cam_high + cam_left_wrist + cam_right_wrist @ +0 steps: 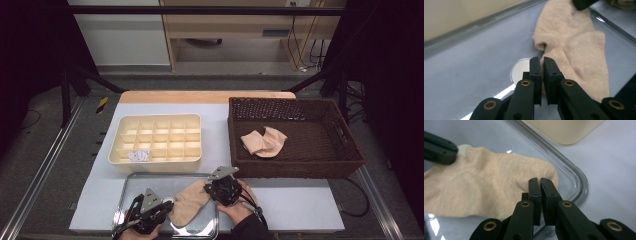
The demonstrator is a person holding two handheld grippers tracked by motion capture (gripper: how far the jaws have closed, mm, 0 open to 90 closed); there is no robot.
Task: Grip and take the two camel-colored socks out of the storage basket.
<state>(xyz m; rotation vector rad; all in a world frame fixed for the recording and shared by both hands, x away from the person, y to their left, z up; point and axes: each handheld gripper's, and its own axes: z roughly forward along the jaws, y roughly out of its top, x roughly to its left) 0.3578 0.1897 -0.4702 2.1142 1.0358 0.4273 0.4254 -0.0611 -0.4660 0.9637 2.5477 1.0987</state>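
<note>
I've got L gripper (542, 65) and R gripper (539, 185) each clamped on opposite ends of the beige sock (191, 200) over the metal tray (127, 186); thin pinches, so pulling apart could slip fabric out.

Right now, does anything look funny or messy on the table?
A little. One crumpled white scrap sits alone in the divided cream box, and a beige sock lies bunched in the wicker basket.

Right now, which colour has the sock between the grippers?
Plain beige, no pattern; the sock shows best in the right gripper view.
</note>
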